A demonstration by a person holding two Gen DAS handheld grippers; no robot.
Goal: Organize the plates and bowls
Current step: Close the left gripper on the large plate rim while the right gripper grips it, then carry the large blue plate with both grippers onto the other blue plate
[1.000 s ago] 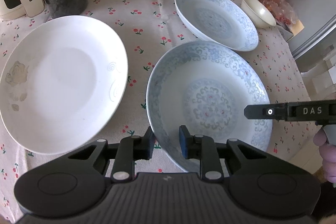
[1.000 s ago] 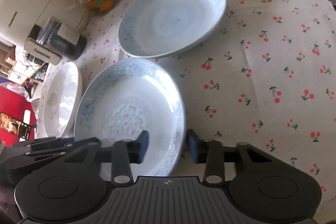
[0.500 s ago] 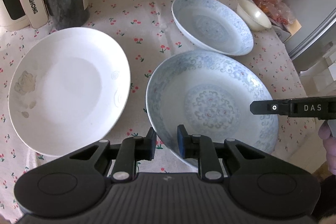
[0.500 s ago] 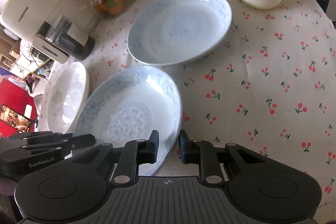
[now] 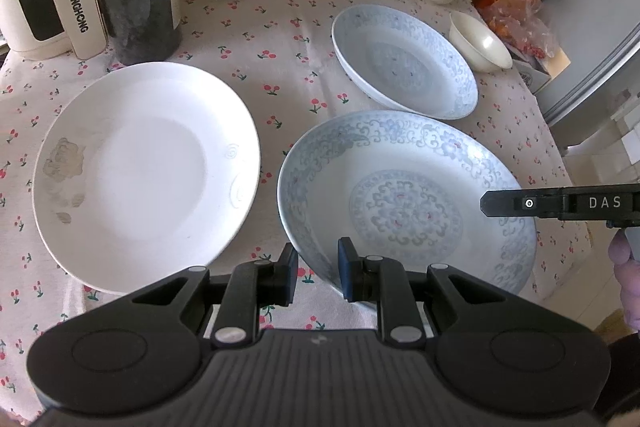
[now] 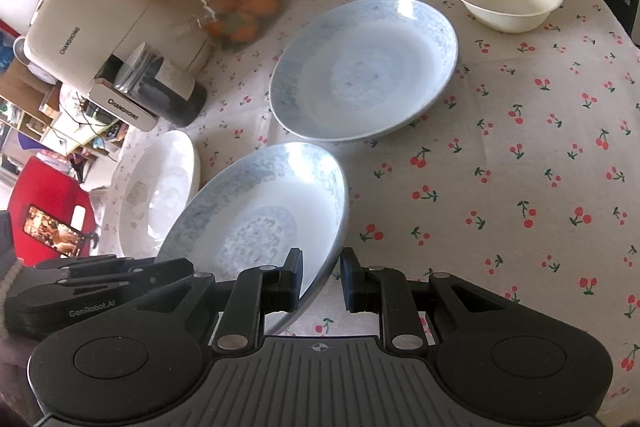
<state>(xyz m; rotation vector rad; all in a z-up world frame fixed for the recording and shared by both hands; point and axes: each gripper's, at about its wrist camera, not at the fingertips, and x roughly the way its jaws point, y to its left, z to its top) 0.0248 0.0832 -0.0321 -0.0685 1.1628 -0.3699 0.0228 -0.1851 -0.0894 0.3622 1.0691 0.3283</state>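
Plates first: the near blue-patterned plate [image 5: 404, 203] fills the lower centre of both wrist views, lifted at a tilt, with its twin plate [image 5: 404, 63] above it and the white plate [image 5: 140, 171] at left. Left gripper [image 5: 318, 273] and right gripper [image 6: 320, 277] each pinch opposite rims. Uneven lifting could slide the glazed edge free and drop it.

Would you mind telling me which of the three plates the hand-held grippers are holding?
The nearer blue-patterned plate, gripped by its rim on both sides. The other blue-patterned plate lies behind it on the tablecloth, and the plain white plate rests to its left, both untouched.
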